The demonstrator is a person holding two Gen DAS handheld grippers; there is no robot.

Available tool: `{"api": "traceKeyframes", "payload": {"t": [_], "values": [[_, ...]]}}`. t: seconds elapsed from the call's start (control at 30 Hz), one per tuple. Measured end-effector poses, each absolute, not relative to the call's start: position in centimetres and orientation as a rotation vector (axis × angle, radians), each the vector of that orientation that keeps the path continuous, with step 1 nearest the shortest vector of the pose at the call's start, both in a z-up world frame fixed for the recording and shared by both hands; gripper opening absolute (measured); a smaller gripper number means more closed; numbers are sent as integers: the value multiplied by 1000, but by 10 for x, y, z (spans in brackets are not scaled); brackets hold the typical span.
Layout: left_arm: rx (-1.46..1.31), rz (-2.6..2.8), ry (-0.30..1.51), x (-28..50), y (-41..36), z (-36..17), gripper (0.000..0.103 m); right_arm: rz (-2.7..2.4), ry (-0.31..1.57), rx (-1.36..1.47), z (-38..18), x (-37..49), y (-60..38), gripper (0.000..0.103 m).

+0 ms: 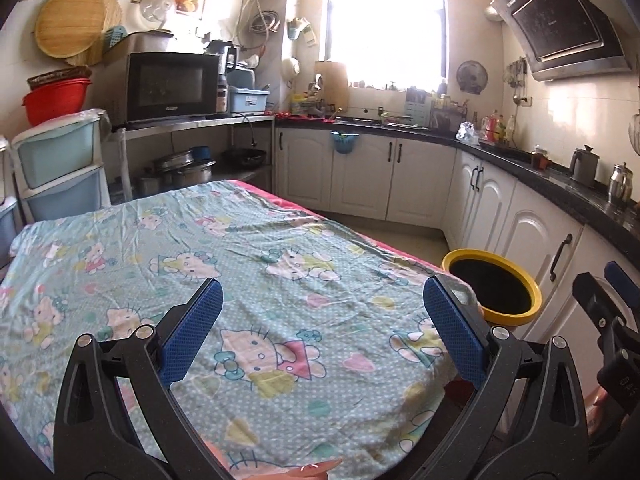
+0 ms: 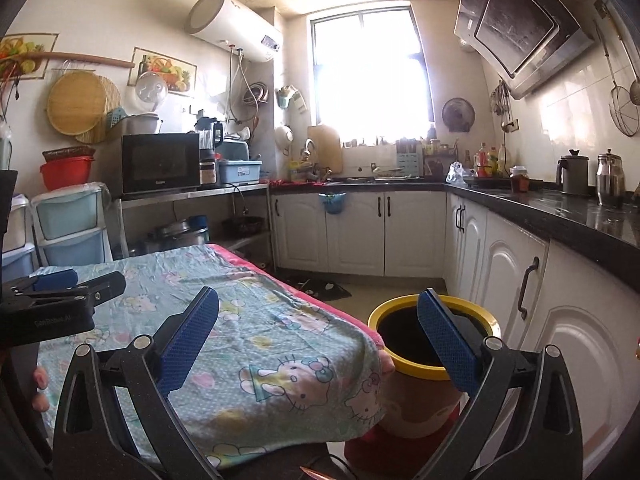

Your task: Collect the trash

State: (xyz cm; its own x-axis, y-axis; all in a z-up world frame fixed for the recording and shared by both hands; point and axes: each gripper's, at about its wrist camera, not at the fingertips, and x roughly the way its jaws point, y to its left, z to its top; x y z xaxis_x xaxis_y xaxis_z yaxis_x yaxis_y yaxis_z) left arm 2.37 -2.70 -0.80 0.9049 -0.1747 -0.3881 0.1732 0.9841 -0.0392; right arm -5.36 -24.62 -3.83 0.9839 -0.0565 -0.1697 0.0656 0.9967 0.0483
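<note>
A yellow-rimmed trash bin (image 1: 496, 284) with a black inside stands on the floor at the table's right corner; it also shows in the right wrist view (image 2: 434, 338). My left gripper (image 1: 320, 304) is open and empty above the cartoon-cat tablecloth (image 1: 240, 272). My right gripper (image 2: 318, 320) is open and empty, with its right finger over the bin's mouth and its left finger over the tablecloth's edge (image 2: 240, 320). No trash shows on the cloth. The right gripper also shows at the right edge of the left wrist view (image 1: 612, 300), and the left gripper at the left of the right wrist view (image 2: 60, 292).
White cabinets (image 2: 520, 280) under a black counter (image 2: 560, 208) run along the right and back. A microwave (image 1: 170, 86) sits on a steel shelf at the back left, with blue drawer units (image 1: 60, 168) beside the table. A dark mat (image 2: 320, 288) lies on the floor.
</note>
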Motion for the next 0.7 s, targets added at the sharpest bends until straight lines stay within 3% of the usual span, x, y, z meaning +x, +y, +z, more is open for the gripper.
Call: {"api": "traceKeyframes", "payload": {"t": [0.7], "values": [[10, -228, 374, 16, -40, -28, 92, -71, 148, 5, -50, -54, -238, 97]]}}
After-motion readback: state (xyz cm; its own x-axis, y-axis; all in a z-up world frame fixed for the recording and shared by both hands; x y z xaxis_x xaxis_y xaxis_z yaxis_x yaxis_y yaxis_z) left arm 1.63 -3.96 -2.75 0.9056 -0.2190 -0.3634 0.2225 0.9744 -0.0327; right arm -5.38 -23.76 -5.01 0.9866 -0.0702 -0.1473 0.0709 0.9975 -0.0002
